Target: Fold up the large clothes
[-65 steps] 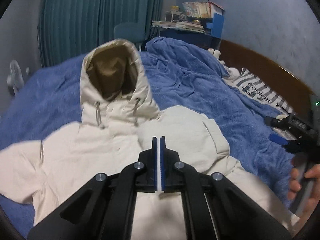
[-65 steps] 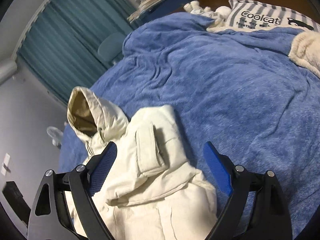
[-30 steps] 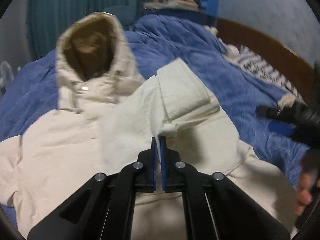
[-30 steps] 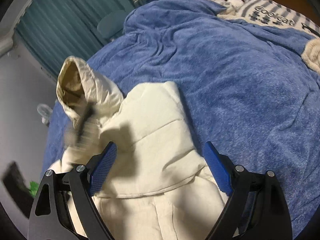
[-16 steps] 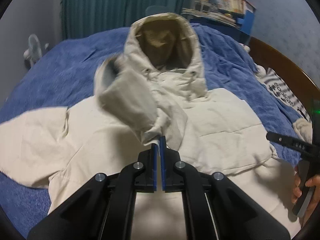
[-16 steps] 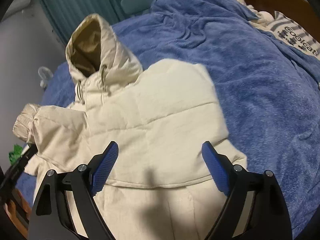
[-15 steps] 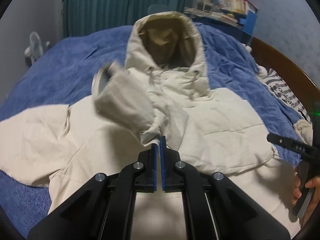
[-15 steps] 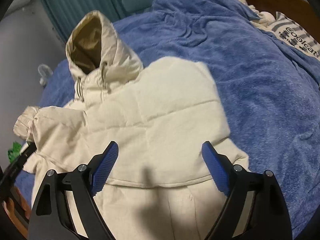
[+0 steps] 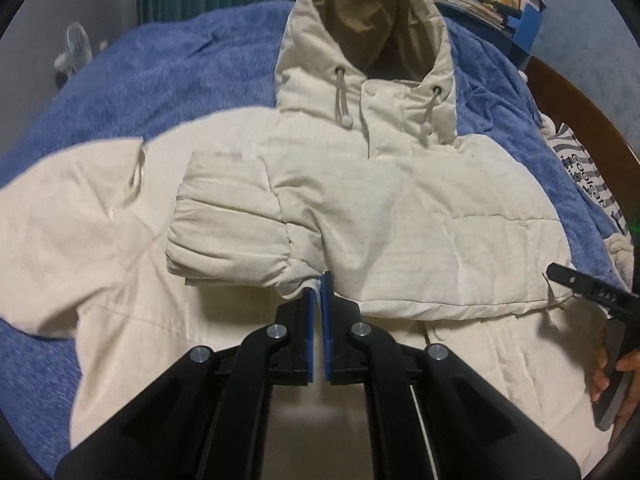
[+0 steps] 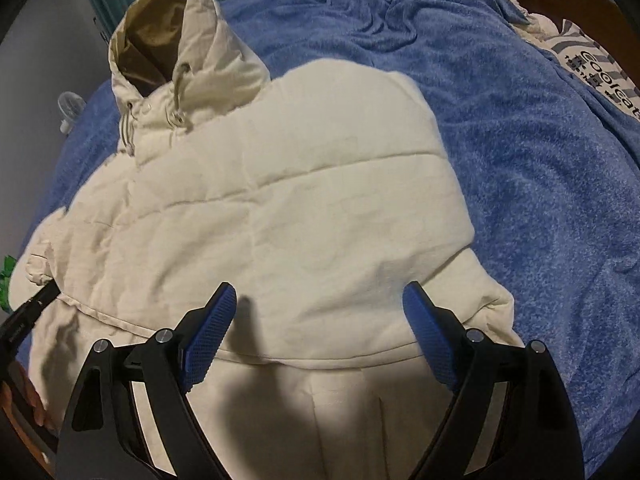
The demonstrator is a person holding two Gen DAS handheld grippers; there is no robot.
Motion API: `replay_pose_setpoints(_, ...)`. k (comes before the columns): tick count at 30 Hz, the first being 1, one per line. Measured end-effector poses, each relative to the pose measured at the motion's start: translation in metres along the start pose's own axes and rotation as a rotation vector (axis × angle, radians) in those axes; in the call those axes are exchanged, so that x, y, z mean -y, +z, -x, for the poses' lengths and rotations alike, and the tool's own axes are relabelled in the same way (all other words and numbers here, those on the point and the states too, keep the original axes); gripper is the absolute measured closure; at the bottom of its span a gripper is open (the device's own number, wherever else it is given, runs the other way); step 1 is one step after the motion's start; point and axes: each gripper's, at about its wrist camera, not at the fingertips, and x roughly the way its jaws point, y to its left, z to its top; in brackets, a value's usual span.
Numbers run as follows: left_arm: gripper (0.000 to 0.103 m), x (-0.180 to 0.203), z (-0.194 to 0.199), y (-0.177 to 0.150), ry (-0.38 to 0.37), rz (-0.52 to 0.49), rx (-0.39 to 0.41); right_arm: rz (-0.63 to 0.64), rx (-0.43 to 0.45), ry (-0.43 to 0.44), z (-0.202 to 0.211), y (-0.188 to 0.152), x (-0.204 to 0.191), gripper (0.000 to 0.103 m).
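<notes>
Cuff [image 9: 294, 280] of the cream hooded jacket's [image 9: 400, 208] sleeve sits pinched in the closed left gripper [image 9: 316, 300], the sleeve folded across the chest. The jacket lies flat on a blue blanket [image 10: 520, 140]. The right gripper [image 10: 320, 320] hovers over its right side, jaws wide and empty.

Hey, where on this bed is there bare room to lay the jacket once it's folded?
Bare blue blanket lies between the cream hooded jacket and the striped pillow, and more beyond the unfolded sleeve, towards the fan. The middle is crowded: jacket body, the left gripper shut on the folded sleeve's cuff.
</notes>
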Motion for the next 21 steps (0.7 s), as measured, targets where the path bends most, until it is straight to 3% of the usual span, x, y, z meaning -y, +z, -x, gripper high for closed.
replay_pose_setpoints(6, 0.099, -0.015, -0.015, -0.011, -0.066, 0.088, -0.082, 0.047, -0.023, -0.053, -0.011, -0.004, -0.008, 0.019)
replay_pose_setpoints(11, 0.098, -0.009, 0.015, -0.007, -0.098, 0.080, -0.039, 0.029, 0.026, -0.023, 0.009, 0.001, -0.011, 0.019)
replay_pose_setpoints(14, 0.095, -0.004, 0.037, -0.003, -0.122, 0.044, -0.010, 0.047, 0.102, 0.022, 0.036, 0.006, -0.021, 0.019)
replay_pose_setpoints(16, 0.074, -0.005, 0.050, -0.002, -0.121, 0.044, 0.006, 0.066, 0.132, 0.041, 0.046, 0.008, -0.027, 0.016)
replay_pose_setpoints(17, 0.031, -0.008, 0.059, -0.002, -0.079, 0.041, 0.034, 0.080, 0.150, 0.058, 0.051, 0.007, -0.033, 0.014)
replay_pose_setpoints(18, 0.006, -0.011, 0.068, -0.001, -0.028, 0.037, 0.073, 0.088, 0.155, 0.068, 0.053, 0.007, -0.035, 0.014)
replay_pose_setpoints(19, 0.007, -0.017, 0.081, -0.001, 0.010, 0.027, 0.138, 0.098, 0.155, 0.075, 0.053, 0.006, -0.038, 0.014)
replay_pose_setpoints(21, 0.007, -0.028, 0.091, 0.003, 0.052, 0.016, 0.165, 0.106, 0.137, 0.082, 0.049, 0.005, -0.042, 0.014)
